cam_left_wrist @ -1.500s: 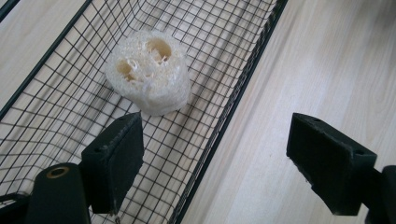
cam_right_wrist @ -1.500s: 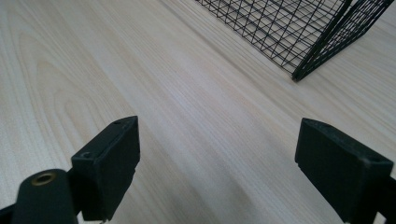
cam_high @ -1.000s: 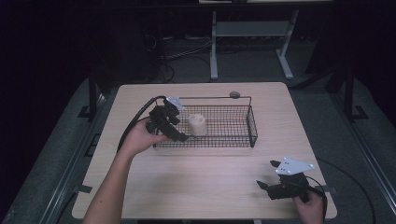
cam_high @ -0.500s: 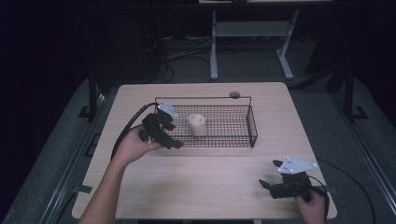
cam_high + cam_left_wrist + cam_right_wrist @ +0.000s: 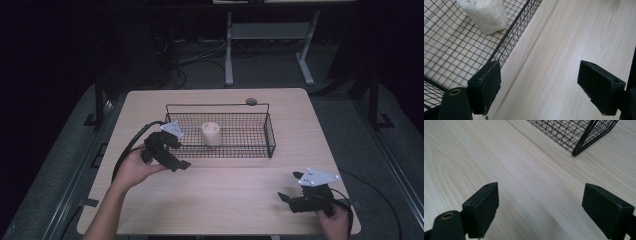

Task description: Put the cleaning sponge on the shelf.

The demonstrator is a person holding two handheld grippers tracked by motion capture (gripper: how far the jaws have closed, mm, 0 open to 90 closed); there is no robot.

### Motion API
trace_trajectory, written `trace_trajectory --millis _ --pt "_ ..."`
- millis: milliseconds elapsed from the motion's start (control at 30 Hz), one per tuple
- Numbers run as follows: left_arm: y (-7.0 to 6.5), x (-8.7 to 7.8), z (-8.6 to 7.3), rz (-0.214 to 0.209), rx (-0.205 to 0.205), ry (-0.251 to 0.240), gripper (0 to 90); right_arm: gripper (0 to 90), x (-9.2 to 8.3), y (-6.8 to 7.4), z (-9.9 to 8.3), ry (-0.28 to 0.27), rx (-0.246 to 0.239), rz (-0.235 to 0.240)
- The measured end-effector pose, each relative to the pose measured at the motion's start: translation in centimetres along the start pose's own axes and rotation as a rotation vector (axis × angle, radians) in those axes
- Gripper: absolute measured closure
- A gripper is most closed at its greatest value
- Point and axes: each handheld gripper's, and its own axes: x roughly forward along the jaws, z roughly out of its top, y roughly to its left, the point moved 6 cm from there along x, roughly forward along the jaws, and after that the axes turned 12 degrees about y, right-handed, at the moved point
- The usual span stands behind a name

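A black wire basket (image 5: 250,136) stands in the middle of the light wooden table (image 5: 225,200). Inside it, left of centre, sits a white plastic-wrapped bundle (image 5: 211,133). My left gripper (image 5: 180,154) is held just outside the basket's front-left corner, open and empty. In the left gripper view its pads (image 5: 486,87) stand wide apart over bare wood, with the basket wall (image 5: 509,37) and the bundle (image 5: 486,13) up to the left. My right gripper (image 5: 290,186) rests near the table's front right, open; in the right gripper view it (image 5: 539,207) faces bare wood, with the basket's corner (image 5: 579,137) ahead.
A small dark round disc (image 5: 251,101) lies at the table's far edge behind the basket. A black cable (image 5: 131,150) loops from the left gripper over the table's left side. A metal stand (image 5: 265,35) and cables sit on the floor beyond.
My left gripper drew back from the basket's left end toward the front-left, empty. The white bundle stays in the basket. The right gripper barely shifted.
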Motion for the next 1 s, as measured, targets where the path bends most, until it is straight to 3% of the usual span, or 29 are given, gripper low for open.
trace_trajectory --millis 1000 --pt "-2.2 0.3 -5.4 0.014 -0.043 -0.029 18.3 13.5 0.4 0.1 0.1 0.015 -0.002 -0.004"
